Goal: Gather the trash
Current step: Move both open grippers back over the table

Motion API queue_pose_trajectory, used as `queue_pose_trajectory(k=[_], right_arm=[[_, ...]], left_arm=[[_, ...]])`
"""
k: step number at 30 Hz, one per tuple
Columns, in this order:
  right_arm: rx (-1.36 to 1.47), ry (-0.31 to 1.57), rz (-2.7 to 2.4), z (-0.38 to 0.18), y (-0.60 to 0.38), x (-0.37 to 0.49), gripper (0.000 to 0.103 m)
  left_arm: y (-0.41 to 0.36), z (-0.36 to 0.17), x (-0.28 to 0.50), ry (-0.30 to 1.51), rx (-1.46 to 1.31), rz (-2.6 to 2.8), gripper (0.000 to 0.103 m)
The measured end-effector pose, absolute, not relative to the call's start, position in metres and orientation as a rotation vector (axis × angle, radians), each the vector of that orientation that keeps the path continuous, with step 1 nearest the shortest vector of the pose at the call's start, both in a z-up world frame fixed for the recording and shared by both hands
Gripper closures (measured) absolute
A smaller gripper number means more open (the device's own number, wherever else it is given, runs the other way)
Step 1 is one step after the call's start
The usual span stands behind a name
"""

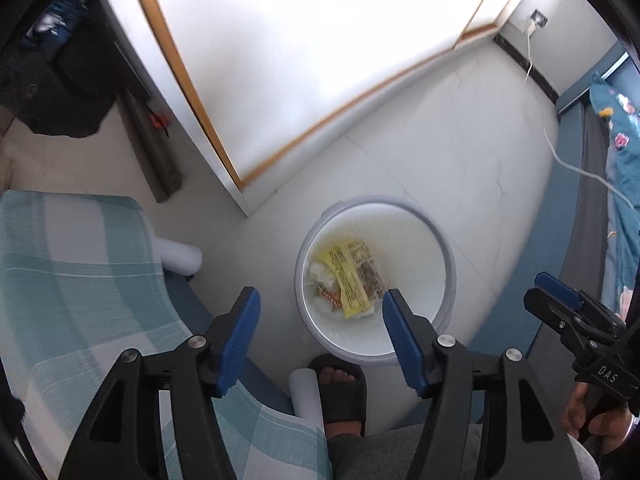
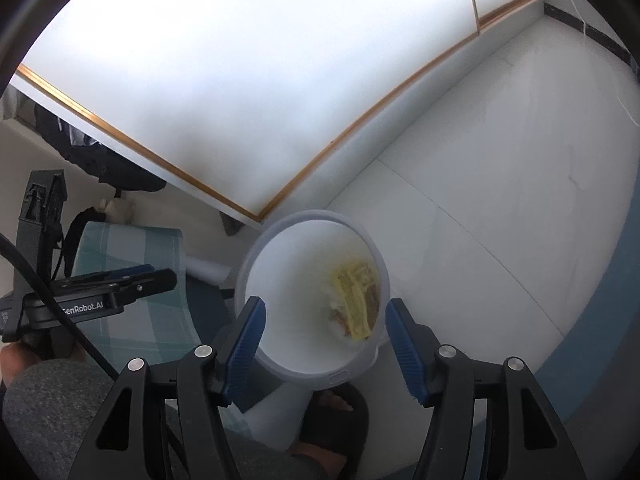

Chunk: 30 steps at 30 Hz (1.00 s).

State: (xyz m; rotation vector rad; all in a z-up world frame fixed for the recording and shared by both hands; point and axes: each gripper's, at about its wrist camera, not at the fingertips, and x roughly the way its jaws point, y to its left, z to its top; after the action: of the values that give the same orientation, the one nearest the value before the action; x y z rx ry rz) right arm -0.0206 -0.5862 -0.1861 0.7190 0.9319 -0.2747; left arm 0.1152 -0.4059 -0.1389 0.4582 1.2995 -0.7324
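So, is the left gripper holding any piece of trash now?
No, the left gripper is open and empty above the white bin, and the yellow wrapper lies inside it.

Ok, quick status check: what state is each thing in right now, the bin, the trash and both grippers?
Trash bin: upright on the floor, no lid on it, open at the top.
Yellow wrapper: lying at the bottom of the bin with other scraps.
Left gripper: open, empty, above the bin.
Right gripper: open, empty, above the bin.
White cable: plugged into the wall socket.
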Motion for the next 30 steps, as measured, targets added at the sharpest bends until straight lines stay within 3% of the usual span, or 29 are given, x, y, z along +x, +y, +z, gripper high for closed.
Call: queue_pose_trajectory(k=[9,14,30], right_arm=[[0.638,0.850,-0.253,-0.132,-0.570,-0.025,0.034],[0.589,0.790,-0.230,-0.096,-0.554,-0.028,0.033],[0.334,0.553,-0.106,0.017,-0.460,-0.033,0.023]], left_arm=[[-0.356,-0.063,0.104,1.084,0.283,-0.668,0.042],[-0.327,-0.037,0.099,1.012,0.197,-0.640,0.028],[-0.202,0.032,0.087,0.771,0.036,-0.456,0.016]])
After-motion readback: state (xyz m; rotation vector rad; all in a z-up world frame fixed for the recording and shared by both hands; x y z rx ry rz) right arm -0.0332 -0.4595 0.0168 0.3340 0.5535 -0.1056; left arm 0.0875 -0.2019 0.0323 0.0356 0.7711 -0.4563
